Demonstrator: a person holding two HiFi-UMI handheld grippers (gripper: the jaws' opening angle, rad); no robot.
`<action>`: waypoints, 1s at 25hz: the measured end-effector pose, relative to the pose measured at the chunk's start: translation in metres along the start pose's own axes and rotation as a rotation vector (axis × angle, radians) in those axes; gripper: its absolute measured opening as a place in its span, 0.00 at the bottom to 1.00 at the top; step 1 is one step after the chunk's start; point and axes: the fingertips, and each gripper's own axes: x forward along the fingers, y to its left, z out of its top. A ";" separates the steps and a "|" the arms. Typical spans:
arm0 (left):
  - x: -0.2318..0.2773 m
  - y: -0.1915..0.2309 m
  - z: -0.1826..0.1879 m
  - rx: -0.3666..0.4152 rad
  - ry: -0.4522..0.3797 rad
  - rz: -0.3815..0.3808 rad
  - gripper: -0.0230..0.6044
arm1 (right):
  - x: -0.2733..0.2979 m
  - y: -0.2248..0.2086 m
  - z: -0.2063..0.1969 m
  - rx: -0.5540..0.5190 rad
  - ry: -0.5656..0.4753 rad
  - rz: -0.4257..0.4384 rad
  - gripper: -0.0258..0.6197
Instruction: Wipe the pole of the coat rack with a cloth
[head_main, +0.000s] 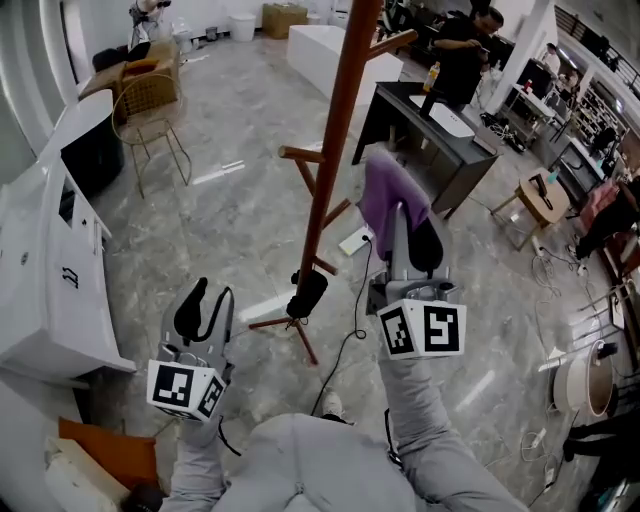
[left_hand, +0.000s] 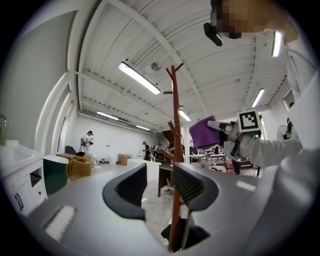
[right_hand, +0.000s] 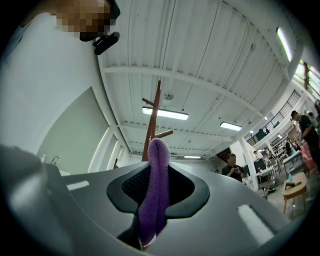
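Note:
The brown wooden coat rack pole (head_main: 338, 130) rises through the middle of the head view, with side pegs and tripod legs on the floor. My right gripper (head_main: 405, 215) is shut on a purple cloth (head_main: 388, 197), held just right of the pole, a small gap between them. In the right gripper view the purple cloth (right_hand: 156, 190) hangs pinched between the jaws, the pole (right_hand: 153, 117) behind it. My left gripper (head_main: 204, 308) stands open and empty at lower left, away from the pole. In the left gripper view the pole (left_hand: 176, 150) stands ahead, the cloth (left_hand: 205, 132) to its right.
A white counter (head_main: 45, 270) runs along the left. A wicker chair (head_main: 150, 110) stands at the back left, a dark desk (head_main: 430, 140) behind the rack, a stool (head_main: 537, 205) at right. A cable (head_main: 350, 345) lies on the marble floor. People stand at the far back.

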 end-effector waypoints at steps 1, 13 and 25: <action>0.001 0.004 0.002 0.001 -0.001 0.020 0.31 | 0.010 -0.001 0.009 -0.025 -0.029 0.007 0.14; -0.006 0.034 0.006 0.021 -0.001 0.173 0.31 | 0.082 0.050 0.018 -0.148 -0.104 0.189 0.14; -0.014 0.047 -0.014 -0.005 0.038 0.227 0.31 | 0.087 0.080 -0.039 -0.133 0.002 0.295 0.14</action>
